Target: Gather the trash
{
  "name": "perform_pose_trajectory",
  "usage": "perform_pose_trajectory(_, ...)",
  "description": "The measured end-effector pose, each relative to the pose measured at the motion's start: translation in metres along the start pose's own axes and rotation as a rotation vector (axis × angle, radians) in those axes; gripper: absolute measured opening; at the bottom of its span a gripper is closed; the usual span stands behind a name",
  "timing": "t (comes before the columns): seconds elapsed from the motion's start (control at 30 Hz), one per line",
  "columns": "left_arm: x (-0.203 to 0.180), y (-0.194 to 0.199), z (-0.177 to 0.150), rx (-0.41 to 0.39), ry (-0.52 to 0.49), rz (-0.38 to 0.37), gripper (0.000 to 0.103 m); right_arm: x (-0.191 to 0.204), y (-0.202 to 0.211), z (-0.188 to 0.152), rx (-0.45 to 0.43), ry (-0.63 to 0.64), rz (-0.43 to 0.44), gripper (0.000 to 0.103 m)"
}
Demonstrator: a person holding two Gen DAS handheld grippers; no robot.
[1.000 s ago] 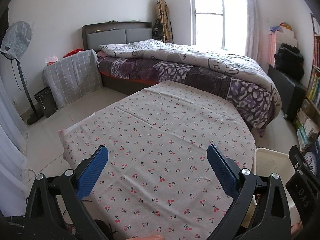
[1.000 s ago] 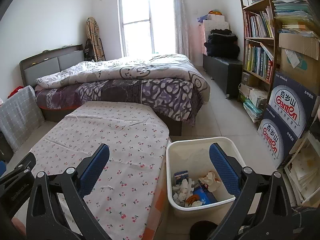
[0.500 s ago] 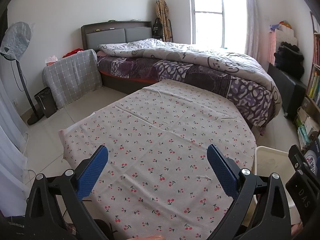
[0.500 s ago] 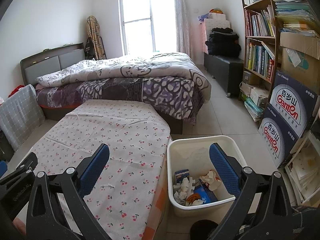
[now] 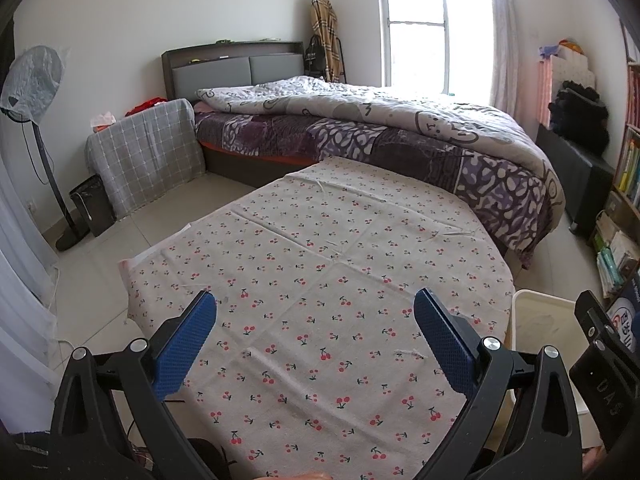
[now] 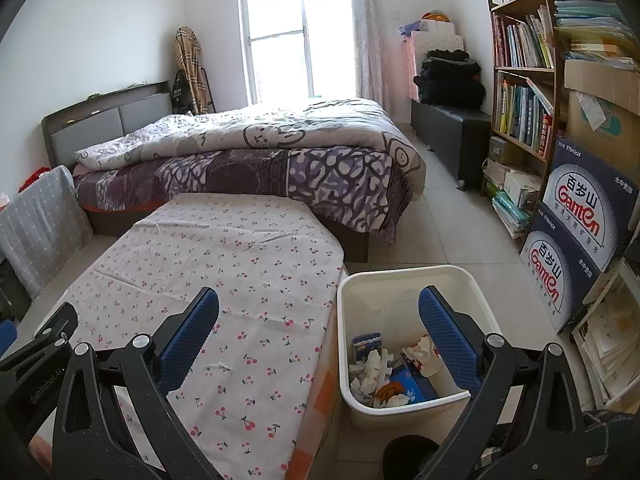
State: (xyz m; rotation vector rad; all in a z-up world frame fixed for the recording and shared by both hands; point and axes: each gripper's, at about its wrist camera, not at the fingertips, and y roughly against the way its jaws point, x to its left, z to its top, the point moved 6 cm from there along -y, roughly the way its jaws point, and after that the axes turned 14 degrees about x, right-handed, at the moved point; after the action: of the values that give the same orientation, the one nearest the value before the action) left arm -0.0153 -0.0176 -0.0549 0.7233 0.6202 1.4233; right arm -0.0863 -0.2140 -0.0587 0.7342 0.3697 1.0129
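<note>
A white trash bin (image 6: 412, 280) stands on the floor to the right of the table; its rim also shows in the left wrist view (image 5: 540, 300). Crumpled tissues (image 6: 370, 372), blue packets (image 6: 366, 344) and other scraps lie inside it. The table carries a cherry-print cloth (image 5: 320, 300), also in the right wrist view (image 6: 224, 264); I see no loose trash on it. My left gripper (image 5: 316, 336) is open and empty above the cloth. My right gripper (image 6: 320, 336) is open and empty, spanning the table's edge and the bin.
A bed (image 6: 260, 160) lies beyond the table. A bookshelf (image 6: 524, 80) and stacked water cartons (image 6: 576, 224) line the right wall. A covered stand (image 5: 148, 156), a small dark bin (image 5: 92, 204) and a fan (image 5: 36, 80) stand at left.
Both views have shifted slightly; the grippers have drawn back and up a little. Both stay open and empty.
</note>
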Motion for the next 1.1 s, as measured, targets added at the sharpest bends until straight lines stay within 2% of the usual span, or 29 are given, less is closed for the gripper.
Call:
perform_pose_trajectory(0.3, -0.0021, 0.0003, -0.0003, 0.0, -0.008, -0.002, 0.096, -0.0003, -0.0009, -0.0011, 0.009, 0.002, 0.005, 0.096)
perform_pose_trajectory(0.57, -0.0055, 0.0035, 0.0, -0.032, -0.03, -0.014, 0.096, -0.0026, -0.0045, -0.0018, 0.027, -0.001, 0.012, 0.096)
perform_pose_trajectory(1.1, -0.0042, 0.0014, 0.001, -0.017, -0.022, -0.047, 0.093, -0.0071, -0.0041, 0.0012, 0.028, -0.003, 0.01, 0.096)
